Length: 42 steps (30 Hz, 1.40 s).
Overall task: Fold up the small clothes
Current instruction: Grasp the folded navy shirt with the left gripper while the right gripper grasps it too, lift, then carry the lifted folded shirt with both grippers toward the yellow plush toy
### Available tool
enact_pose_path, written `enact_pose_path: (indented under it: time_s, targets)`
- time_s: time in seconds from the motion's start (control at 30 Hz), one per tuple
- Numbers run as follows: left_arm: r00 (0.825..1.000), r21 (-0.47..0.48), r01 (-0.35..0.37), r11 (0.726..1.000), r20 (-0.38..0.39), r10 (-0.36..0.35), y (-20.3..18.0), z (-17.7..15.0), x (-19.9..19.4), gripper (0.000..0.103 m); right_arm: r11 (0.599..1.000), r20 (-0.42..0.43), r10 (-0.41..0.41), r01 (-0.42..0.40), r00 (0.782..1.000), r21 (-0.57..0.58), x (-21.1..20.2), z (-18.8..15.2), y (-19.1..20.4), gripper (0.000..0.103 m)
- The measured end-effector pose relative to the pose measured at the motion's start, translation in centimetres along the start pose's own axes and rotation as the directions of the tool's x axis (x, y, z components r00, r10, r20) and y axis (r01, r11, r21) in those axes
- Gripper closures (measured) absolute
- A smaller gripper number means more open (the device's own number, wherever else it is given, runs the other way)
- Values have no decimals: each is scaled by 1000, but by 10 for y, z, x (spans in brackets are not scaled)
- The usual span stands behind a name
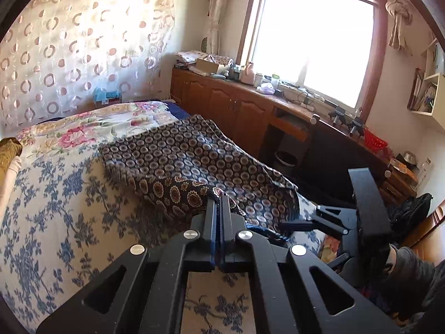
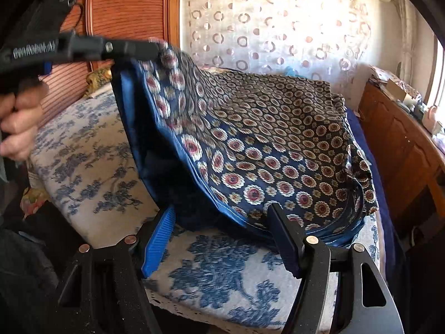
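Note:
A dark navy garment with a round medallion print (image 1: 194,156) lies on the bed; it also shows in the right wrist view (image 2: 278,144), with a plain blue lining along its near edge. My left gripper (image 1: 218,199) is shut on a corner of the garment and holds it lifted; in the right wrist view it (image 2: 155,48) shows at upper left with the cloth hanging from it. My right gripper (image 2: 222,214) is open, its fingers astride the garment's near lower edge, just above the bed. In the left wrist view it (image 1: 328,194) shows at right.
The bed has a white cover with blue flowers (image 2: 91,167) and a floral quilt (image 1: 91,128) further up. A wooden headboard (image 2: 128,5) stands behind. A long wooden cabinet (image 1: 236,105) with clutter runs under the window (image 1: 314,36) along the bed's side.

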<state>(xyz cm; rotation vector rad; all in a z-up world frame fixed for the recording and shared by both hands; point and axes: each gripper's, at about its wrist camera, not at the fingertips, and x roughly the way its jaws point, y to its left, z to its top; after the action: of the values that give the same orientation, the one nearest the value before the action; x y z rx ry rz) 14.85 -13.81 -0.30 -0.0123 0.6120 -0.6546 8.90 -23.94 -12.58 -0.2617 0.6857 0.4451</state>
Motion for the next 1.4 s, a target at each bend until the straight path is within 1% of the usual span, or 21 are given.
enact_pose_path:
  time_s: [0.17, 0.27, 0.4, 0.53, 0.6, 0.63, 0.67, 0.7, 0.73, 0.77, 0.8, 0.97, 1.07, 1.1, 1.17, 1.23, 1.33, 1.4]
  targets:
    - [1000, -4, -12, 1000, 13, 12, 5, 9, 6, 101, 1000, -10, -2, 2, 1000, 2, 6, -1, -3, 33]
    - [1000, -9, -24, 1000, 12, 24, 9, 12, 12, 101, 999, 12, 31, -31, 999, 30, 1, -3, -10, 33]
    - [1000, -44, -17, 999, 15, 18, 20, 15, 17, 101, 1000, 16, 12, -12, 1000, -7, 0, -1, -7, 33]
    - [1000, -69, -9, 998, 26, 11, 28, 18, 15, 101, 999, -35, -22, 21, 999, -24, 14, 1, -14, 33]
    - [999, -71, -12, 997, 34, 14, 31, 19, 13, 101, 999, -37, -24, 23, 999, -31, 18, 8, -19, 33]
    - [999, -73, -12, 997, 35, 15, 32, 20, 12, 101, 999, -35, -22, 20, 999, -37, 20, 12, -22, 37]
    - [999, -77, -10, 997, 37, 13, 35, 20, 12, 101, 999, -39, -19, 17, 999, -45, 23, 16, -25, 56]
    - [999, -83, -7, 997, 36, 10, 38, 21, 12, 101, 998, -43, -25, 23, 999, -51, 25, 20, -28, 82]
    - [999, -88, -5, 996, 34, 8, 40, 22, 12, 101, 998, -44, -34, 31, 998, -58, 28, 25, -32, 91]
    - [999, -89, -8, 996, 33, 11, 42, 23, 13, 101, 998, -38, -30, 27, 999, -63, 29, 31, -36, 96]
    - [999, -89, -14, 996, 33, 17, 44, 25, 13, 101, 997, -24, -27, 26, 999, -69, 29, 37, -39, 98]
    - [999, -104, -35, 994, 29, 38, 62, 38, 17, 101, 992, 74, -62, 69, 995, -107, 25, 88, -57, 99]
    - [997, -107, -64, 992, 27, 67, 79, 52, 24, 101, 984, 114, -79, 95, 990, -151, 33, 123, -67, 99]
    - [996, -107, -84, 991, 23, 87, 86, 58, 29, 101, 980, 123, -85, 105, 989, -170, 39, 135, -69, 99]
    - [994, -113, -109, 988, 12, 111, 99, 68, 40, 101, 971, 127, -86, 112, 988, -210, 55, 158, -72, 99]
    - [991, -115, -136, 984, -3, 137, 111, 76, 50, 101, 963, 124, -87, 115, 988, -242, 74, 173, -76, 100]
    - [986, -107, -169, 980, -28, 167, 128, 84, 65, 100, 963, 113, -68, 95, 991, -252, 102, 197, -83, 100]
    - [982, -102, -185, 977, -46, 181, 139, 87, 75, 100, 961, 99, -65, 89, 993, -262, 120, 207, -87, 100]
